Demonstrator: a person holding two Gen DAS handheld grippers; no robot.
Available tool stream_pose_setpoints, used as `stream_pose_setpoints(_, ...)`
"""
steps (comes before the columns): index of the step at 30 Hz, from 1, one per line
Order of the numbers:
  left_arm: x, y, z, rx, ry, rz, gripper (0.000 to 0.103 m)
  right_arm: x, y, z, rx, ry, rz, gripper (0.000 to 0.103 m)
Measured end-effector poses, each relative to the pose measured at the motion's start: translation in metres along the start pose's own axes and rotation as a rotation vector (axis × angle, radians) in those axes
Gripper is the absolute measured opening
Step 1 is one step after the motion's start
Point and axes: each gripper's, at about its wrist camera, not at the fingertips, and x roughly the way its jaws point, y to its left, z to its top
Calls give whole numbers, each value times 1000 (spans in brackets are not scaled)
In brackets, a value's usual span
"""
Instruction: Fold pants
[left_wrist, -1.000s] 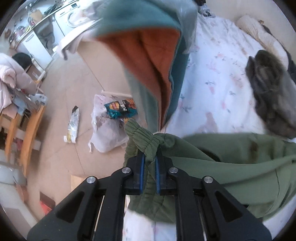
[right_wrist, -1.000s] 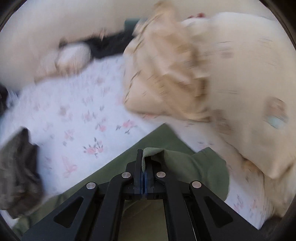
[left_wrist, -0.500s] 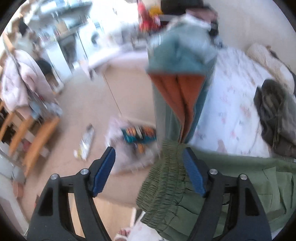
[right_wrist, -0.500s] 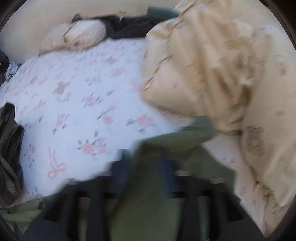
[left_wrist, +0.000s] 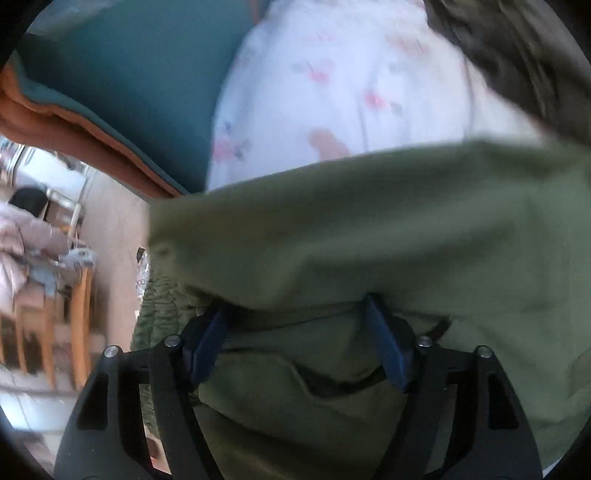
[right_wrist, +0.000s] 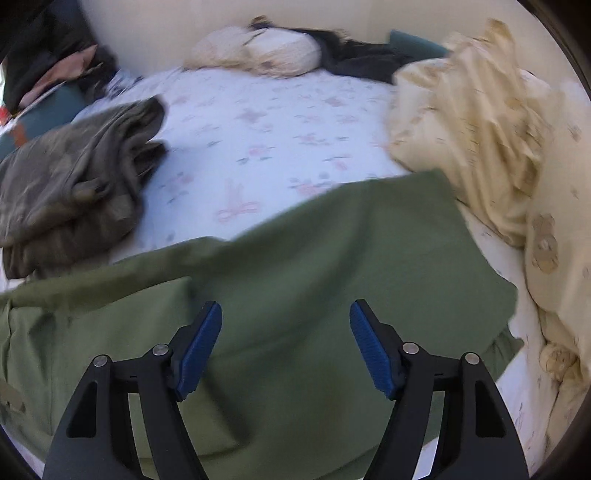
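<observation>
Left wrist view: left gripper (left_wrist: 295, 332) spread wide, green pants (left_wrist: 369, 229) draped over its tips, filling the lower frame; floral sheet (left_wrist: 332, 74) above.

Right wrist view: right gripper (right_wrist: 286, 347) open over the pants (right_wrist: 332, 258); cream duvet (right_wrist: 480, 122) upper right. No readable writing.

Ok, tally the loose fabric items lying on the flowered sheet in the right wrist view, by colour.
Green: 1, the green pants
Brown-grey: 1, the crumpled garment
Cream: 2, the quilt and the pillow
Black: 1, the dark cloth
Total: 5
</observation>
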Motion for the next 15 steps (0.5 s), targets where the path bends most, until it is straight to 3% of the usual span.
stream_pose_setpoints(4,-51,10,-13,-35,-191,-146,68,-18,-86,13,183,-54,-59,75)
stream_pose_setpoints(6,-59,9,-24,-37,-242,-217,68,-19,-135,12,284,-49,-115,75)
stream_pose_setpoints(8,-51,7,-29,-46,-233,-226,68,-16,-175,5,393,-27,-155,75)
stream_pose_setpoints(10,-35,9,-33,-80,-197,-241,68,1,-213,-8,536,56,-203,75)
stream_pose_setpoints(12,-18,1,-33,-82,-124,-272,68,20,-234,-21,636,118,-156,70)
stream_pose_setpoints(13,-4,0,-40,-63,-56,-279,69,24,-236,-21,630,113,-137,64)
stream_pose_setpoints(15,-3,-2,-54,-13,-127,-280,69,31,-231,-14,563,99,-156,64)
